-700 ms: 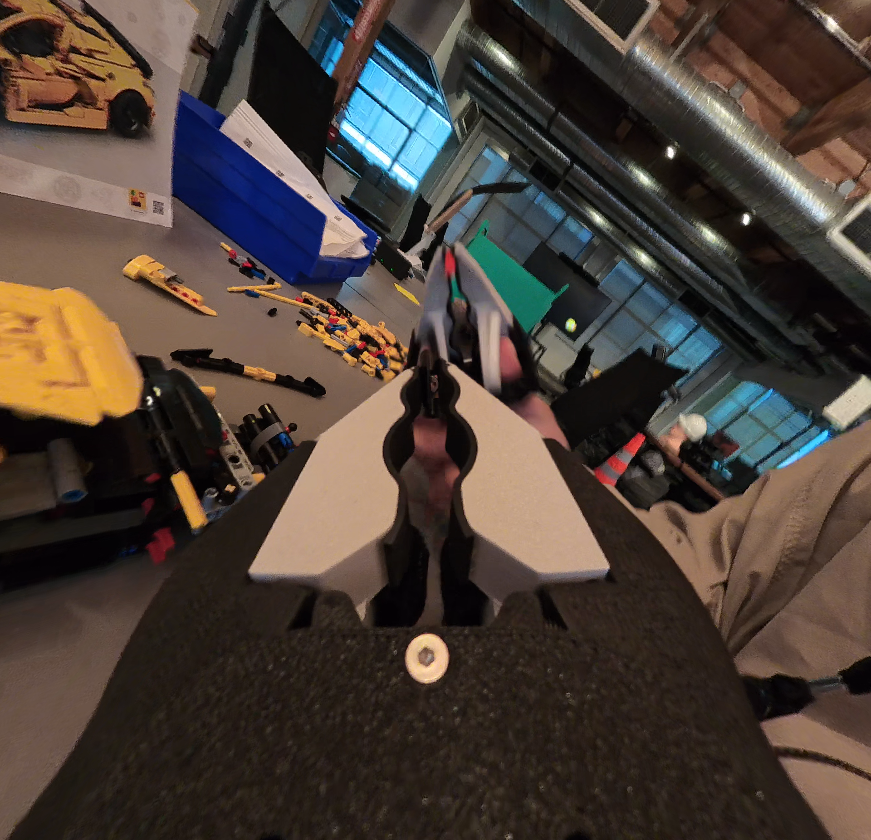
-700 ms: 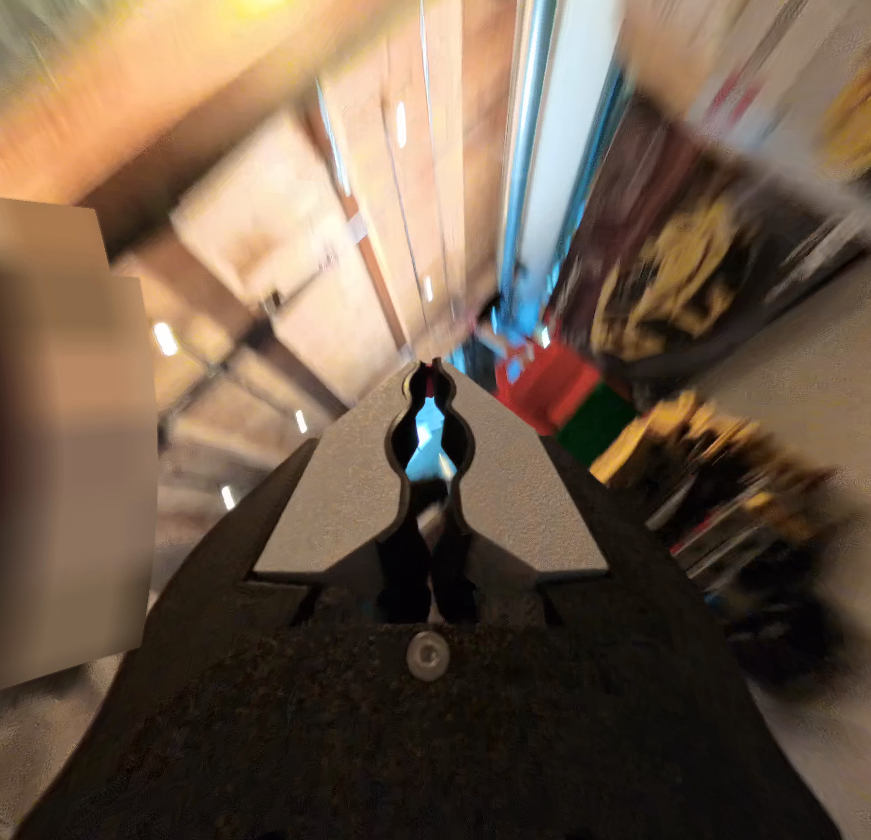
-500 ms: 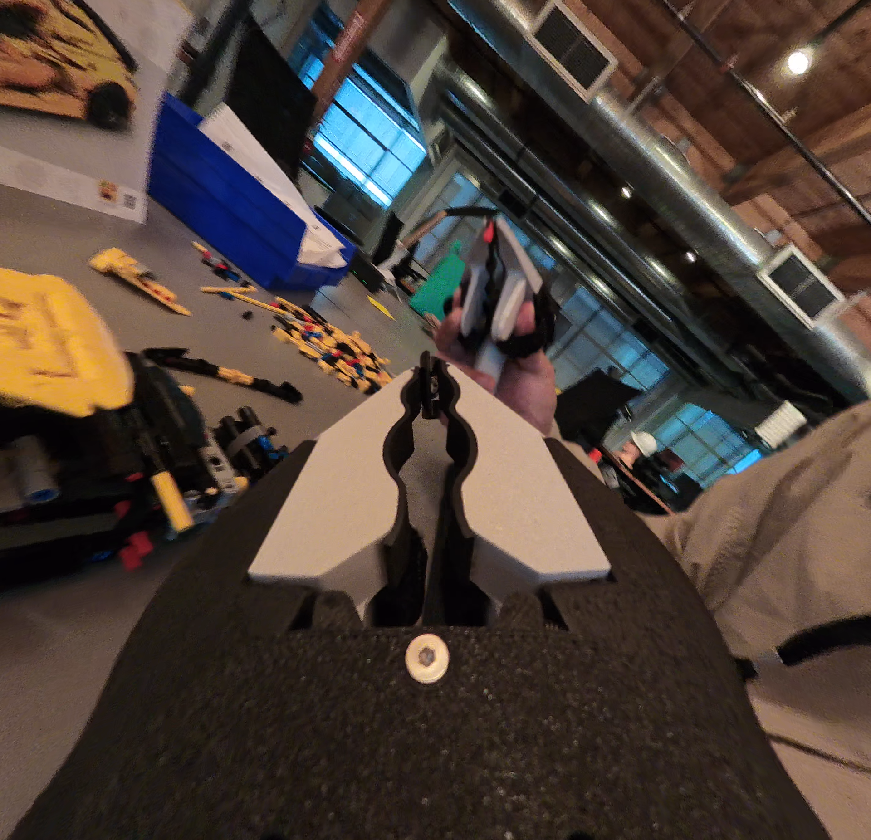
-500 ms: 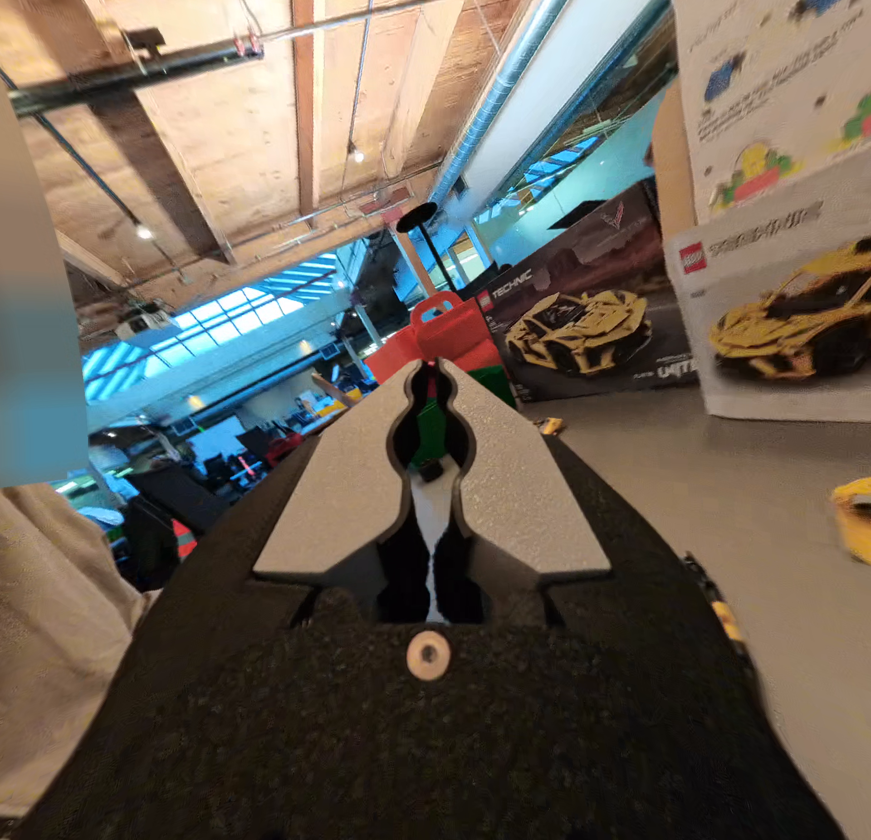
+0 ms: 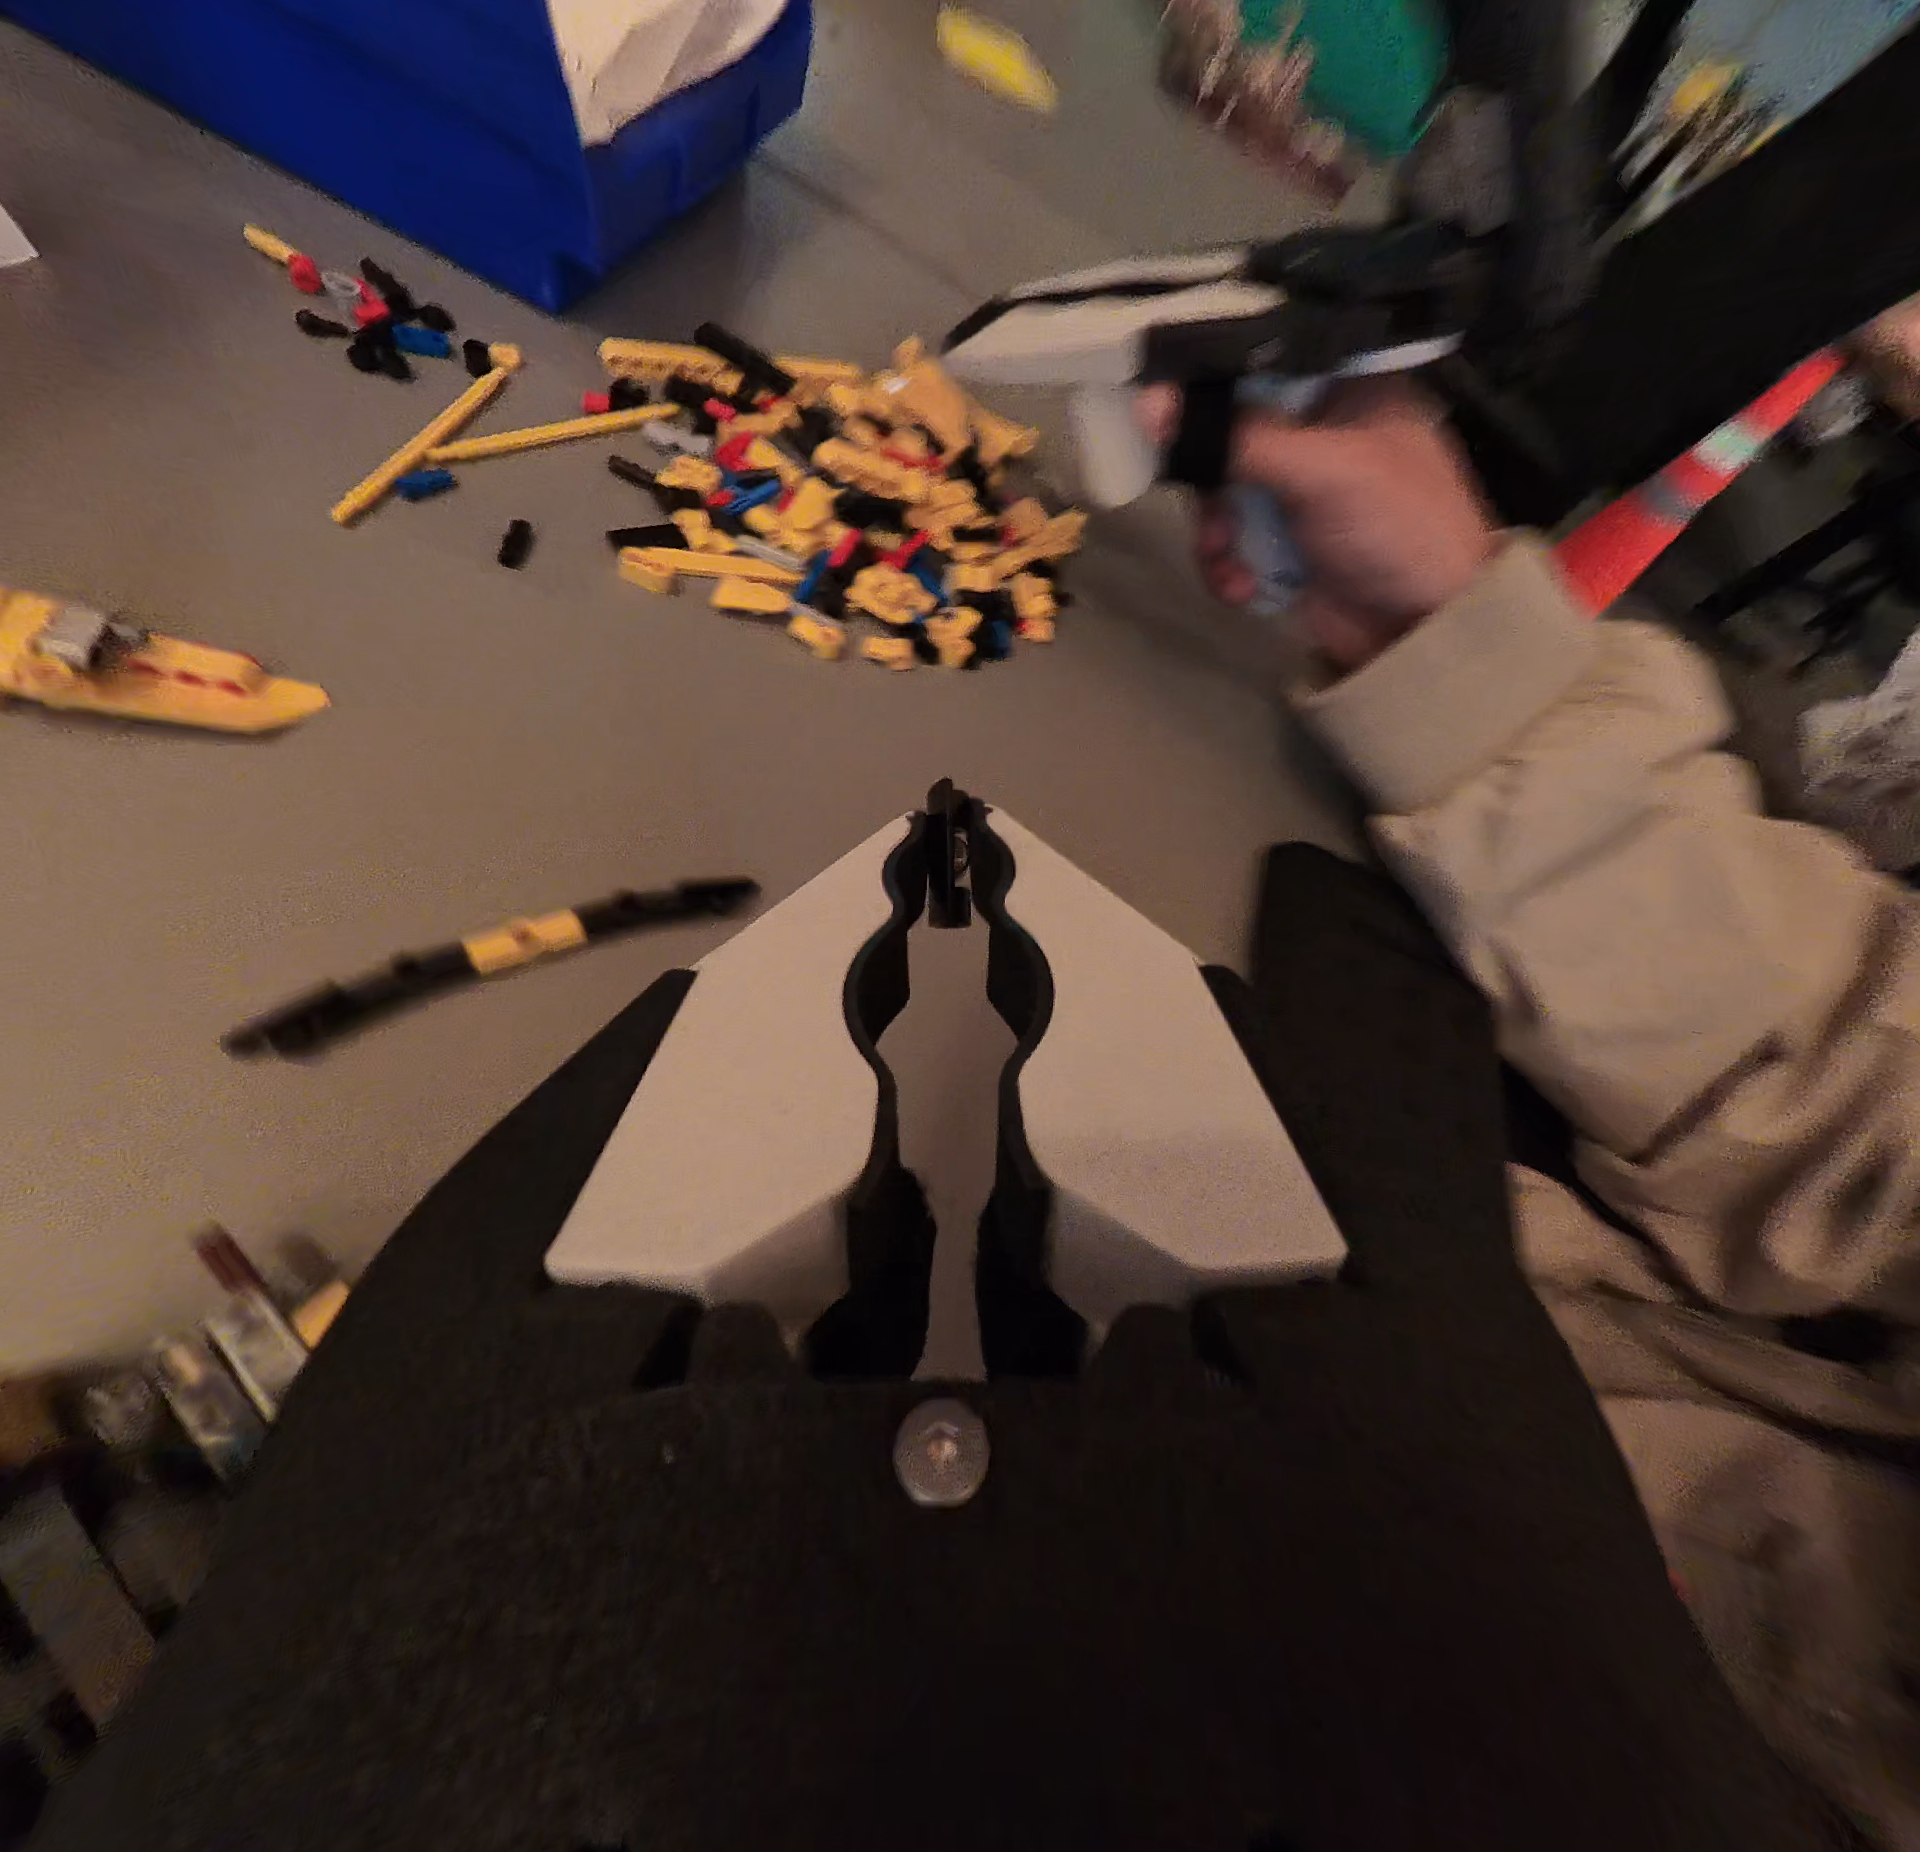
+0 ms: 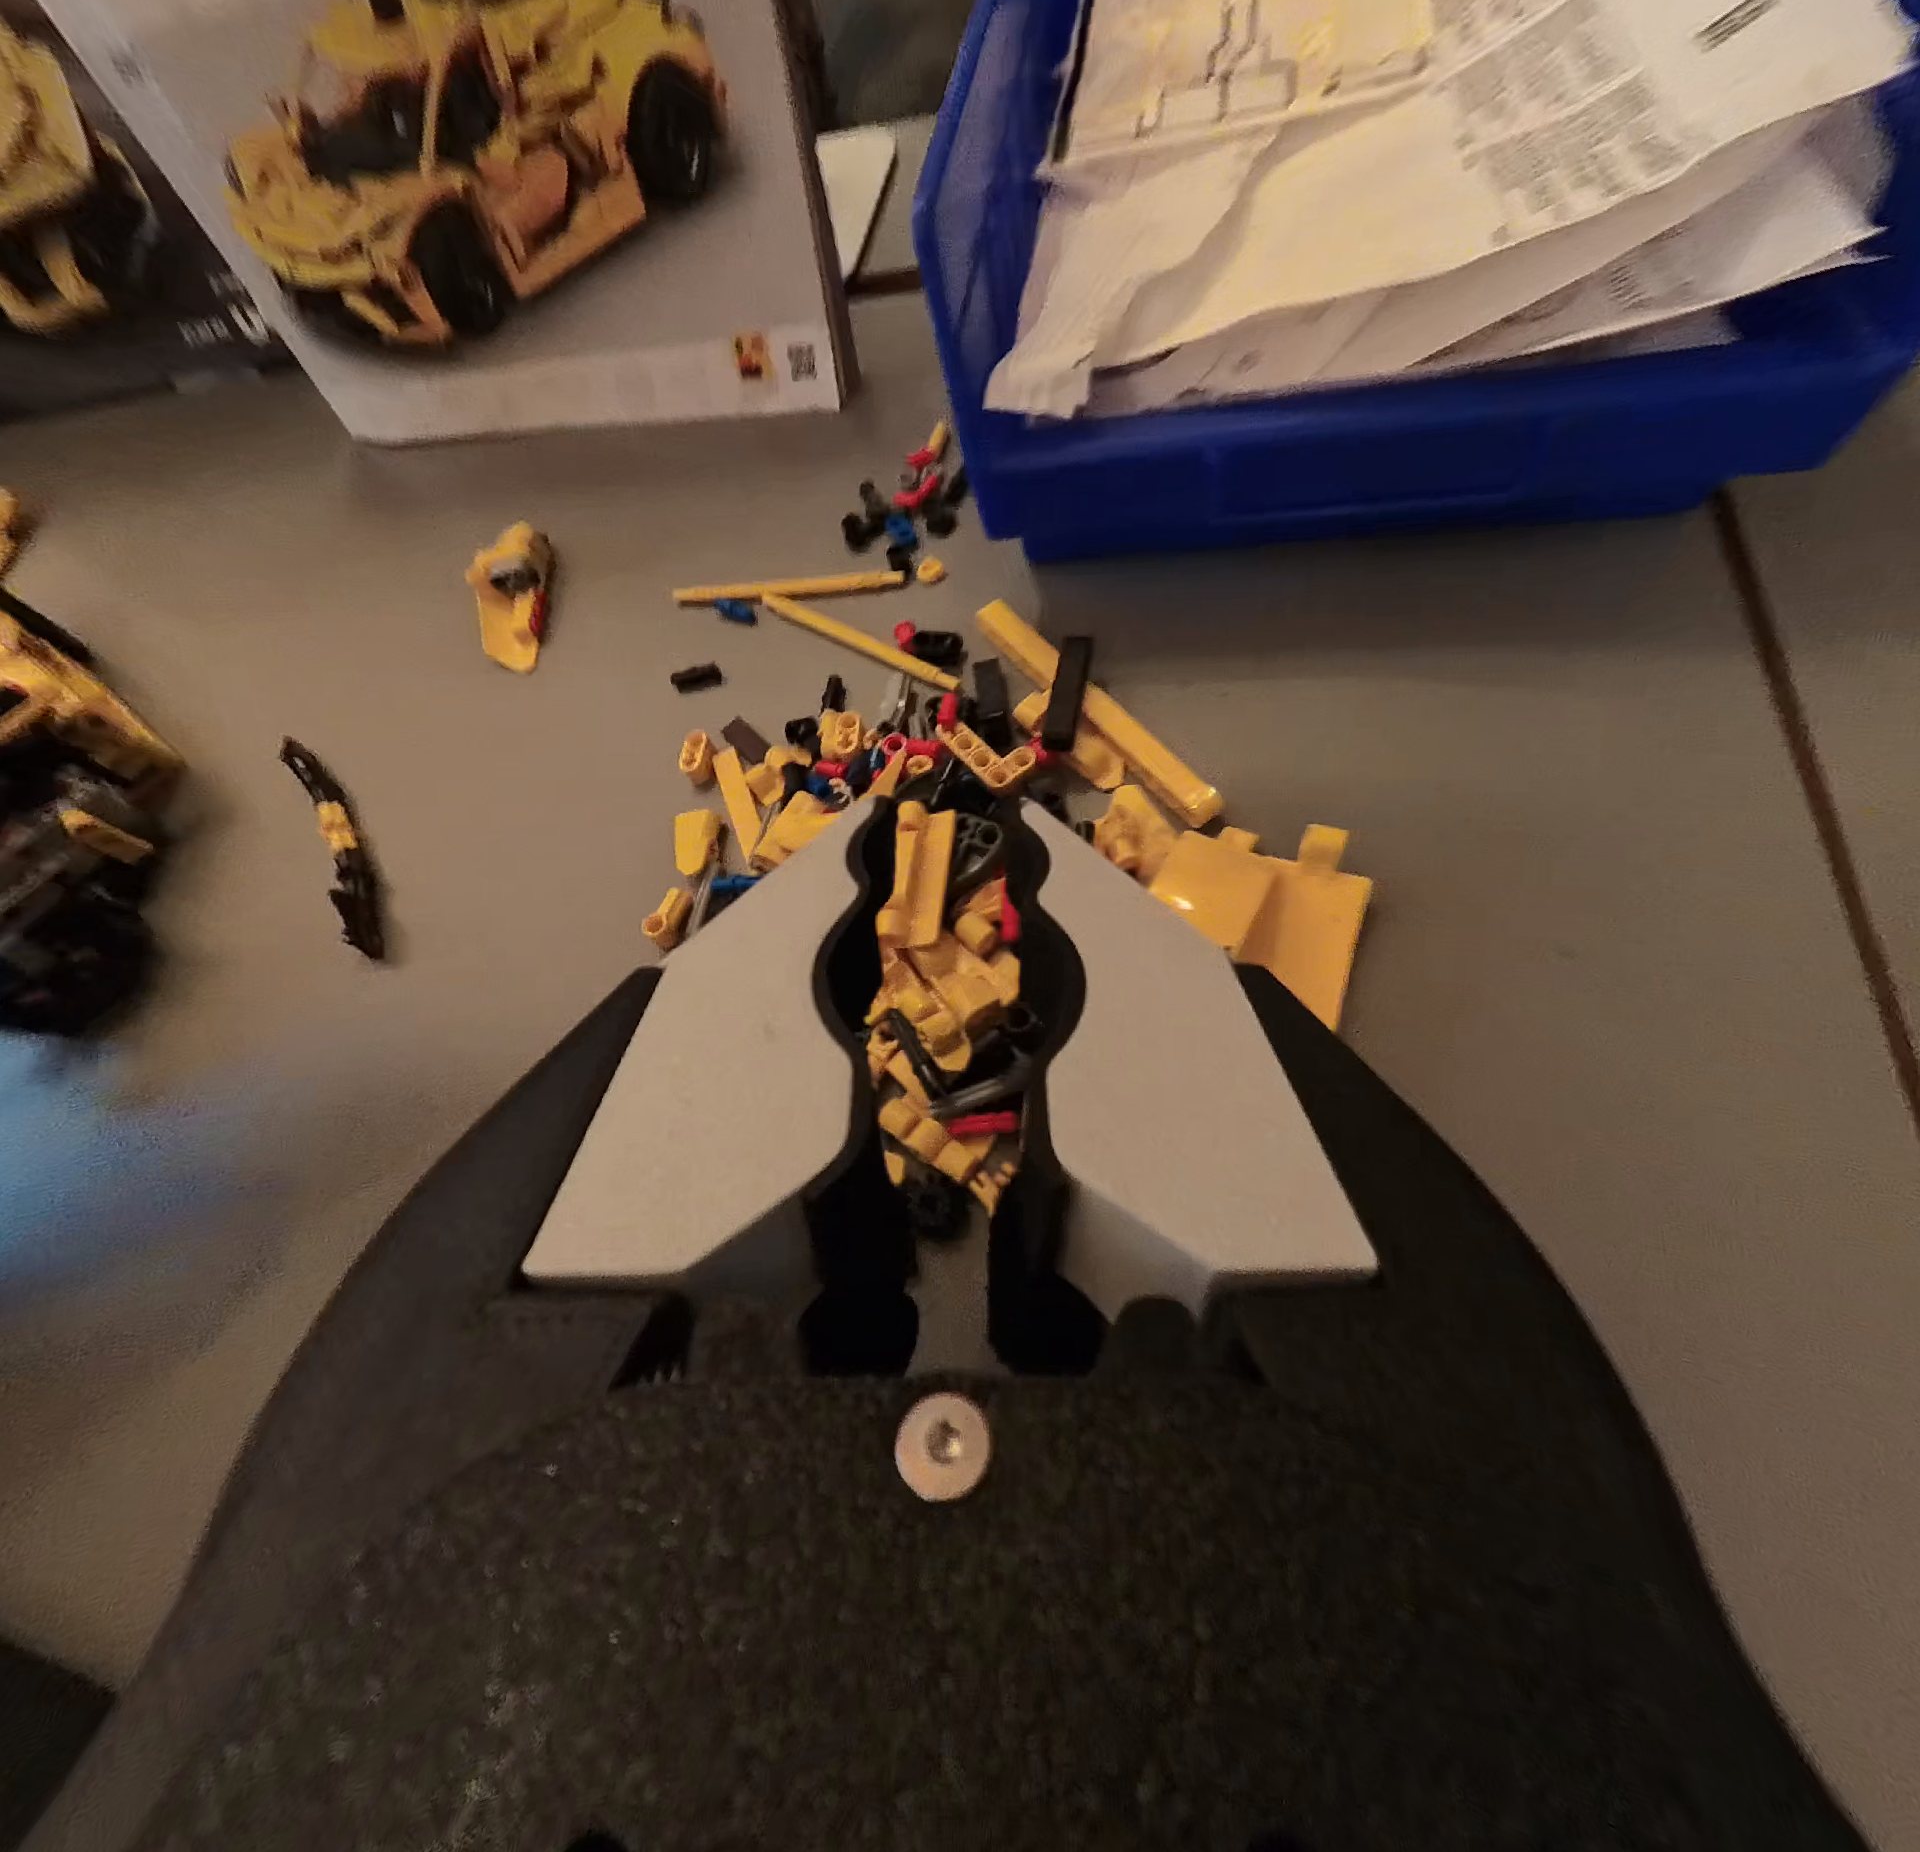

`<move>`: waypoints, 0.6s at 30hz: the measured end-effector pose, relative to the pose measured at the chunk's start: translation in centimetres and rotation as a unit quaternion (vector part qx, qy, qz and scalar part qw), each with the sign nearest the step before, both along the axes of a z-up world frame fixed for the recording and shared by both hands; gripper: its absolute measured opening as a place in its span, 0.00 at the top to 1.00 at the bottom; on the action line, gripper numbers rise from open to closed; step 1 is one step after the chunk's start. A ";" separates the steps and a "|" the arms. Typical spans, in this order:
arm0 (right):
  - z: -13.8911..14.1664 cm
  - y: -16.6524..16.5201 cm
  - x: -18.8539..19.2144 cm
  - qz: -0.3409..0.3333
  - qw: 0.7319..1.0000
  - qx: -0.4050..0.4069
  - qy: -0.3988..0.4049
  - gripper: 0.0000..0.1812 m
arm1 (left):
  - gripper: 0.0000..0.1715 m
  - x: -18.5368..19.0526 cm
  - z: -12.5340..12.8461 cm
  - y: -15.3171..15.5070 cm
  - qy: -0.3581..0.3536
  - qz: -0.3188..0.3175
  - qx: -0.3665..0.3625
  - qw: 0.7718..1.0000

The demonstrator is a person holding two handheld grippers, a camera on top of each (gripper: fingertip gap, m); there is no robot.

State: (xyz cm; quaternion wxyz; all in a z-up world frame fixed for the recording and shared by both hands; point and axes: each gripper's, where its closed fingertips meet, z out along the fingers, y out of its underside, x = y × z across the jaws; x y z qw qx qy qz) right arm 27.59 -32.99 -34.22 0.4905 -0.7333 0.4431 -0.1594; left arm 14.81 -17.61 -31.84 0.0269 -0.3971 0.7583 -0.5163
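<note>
Directly beneath the right gripper (image 6: 951, 815), whose fingers are pressed together and empty, the pile of yellow and black bricks (image 6: 935, 763) fills mid-frame on the tabletop (image 6: 1507, 867). Lower centre, the left gripper (image 5: 948, 826) pinches a small black piece (image 5: 948, 857), the pile well apart at upper centre.

Grey table (image 6: 1455, 1127) strewn with a pile of yellow, black, red and blue bricks (image 6: 935, 763). Behind it, blue bin (image 6: 1403, 472) stuffed with white paper sheets (image 6: 1403, 171). Beside that, upright box (image 6: 499, 171) picturing a yellow car. Curved black-and-yellow strip (image 5: 488, 955) lying apart.
</note>
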 end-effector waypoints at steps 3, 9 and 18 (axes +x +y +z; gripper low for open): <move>2.2 -1.6 -0.2 -0.013 0.999 0.045 -0.024 0.88 | 0.97 5.2 -2.1 -3.3 0.002 -0.030 0.073 0.997; 3.6 -3.4 -2.1 -0.021 0.995 0.095 -0.029 0.93 | 0.96 11.2 -4.8 -11.2 0.022 -0.099 0.101 0.990; 4.8 -1.7 -3.8 0.048 0.986 0.150 -0.058 0.95 | 0.75 12.0 0.8 -8.6 0.007 -0.065 -0.021 0.998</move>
